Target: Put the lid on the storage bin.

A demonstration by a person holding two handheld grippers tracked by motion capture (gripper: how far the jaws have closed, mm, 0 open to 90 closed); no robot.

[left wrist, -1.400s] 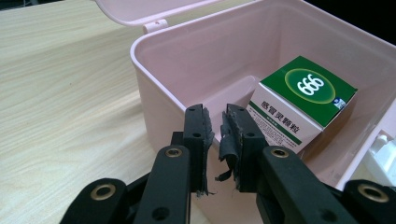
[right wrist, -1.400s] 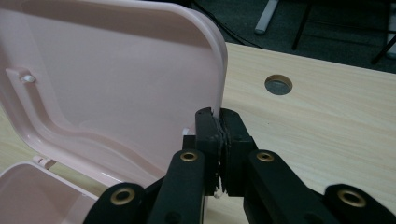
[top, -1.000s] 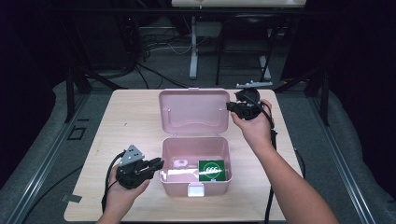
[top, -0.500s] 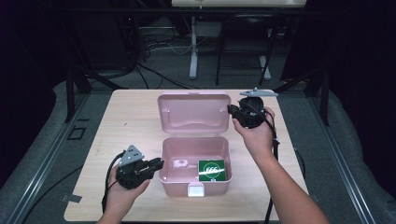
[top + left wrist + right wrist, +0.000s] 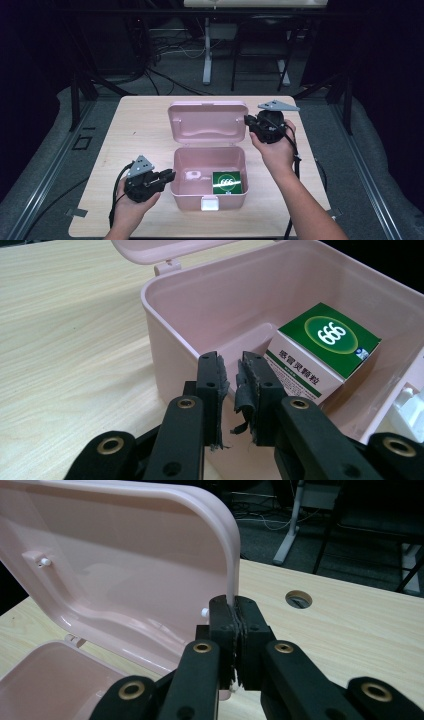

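Inside open pink box (image 5: pixel 184 170), green-topped carton (image 5: pixel 227 182), small white piece (image 5: pixel 192 175)

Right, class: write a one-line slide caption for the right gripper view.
Right gripper, jaws shut, at the edge of the pink box's raised lid, above the wooden table.

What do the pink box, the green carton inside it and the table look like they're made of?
Pink box: likely moulded plastic, smooth with soft sheen. Green carton: printed cardboard, crisp folded edges. Table: pale wood or wood-look laminate, grain lines visible.
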